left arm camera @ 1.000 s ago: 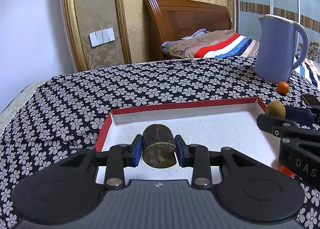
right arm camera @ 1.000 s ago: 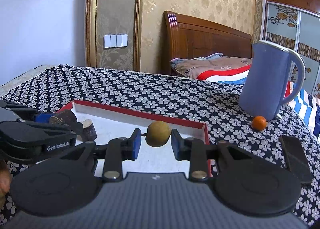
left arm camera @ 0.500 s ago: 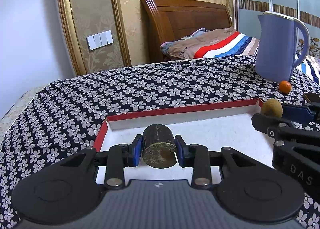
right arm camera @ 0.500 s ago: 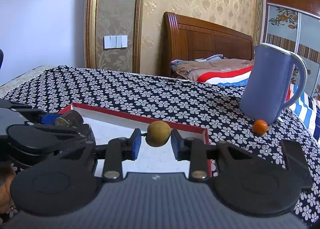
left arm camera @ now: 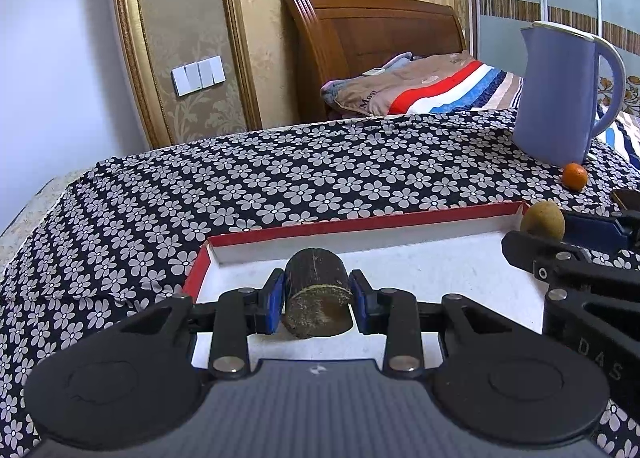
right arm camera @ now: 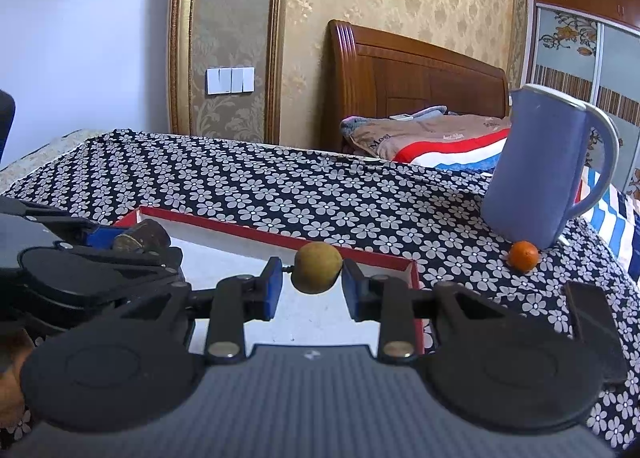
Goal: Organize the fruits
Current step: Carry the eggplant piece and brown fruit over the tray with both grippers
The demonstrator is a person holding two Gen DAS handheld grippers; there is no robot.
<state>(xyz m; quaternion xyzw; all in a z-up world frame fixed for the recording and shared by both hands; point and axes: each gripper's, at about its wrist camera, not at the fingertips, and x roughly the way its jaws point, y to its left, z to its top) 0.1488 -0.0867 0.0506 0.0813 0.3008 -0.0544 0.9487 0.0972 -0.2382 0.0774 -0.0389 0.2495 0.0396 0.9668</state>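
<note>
Fruits are held one in each gripper above a shallow tray (left arm camera: 360,224) with a red rim and a white floor. The left gripper (left arm camera: 317,300) has its blue-padded fingers (left arm camera: 275,300) pressed against both sides of a dark brown, stubby cylindrical piece (left arm camera: 317,294) with a flat cut end facing the camera, held over the tray's near left part. The right gripper (right arm camera: 312,283) has its fingers (right arm camera: 273,285) closed narrowly on a small, round, brownish-green fruit (right arm camera: 317,272), held near the tray's far right corner. From the left wrist view, the right gripper's black frame reaches in from the right side, with that round fruit at its tip. The tray rests on a desk (left arm camera: 280,178) covered by a dark cloth printed with pale flowers. Farther back on the right stands a tall lavender-blue jug (right arm camera: 548,170) with a handle, upright, and a small orange fruit (right arm camera: 523,255) lies on the cloth just beside its base. Behind the desk is a bed with a wooden headboard (right arm camera: 412,70) and a striped blanket (left arm camera: 432,88).
</note>
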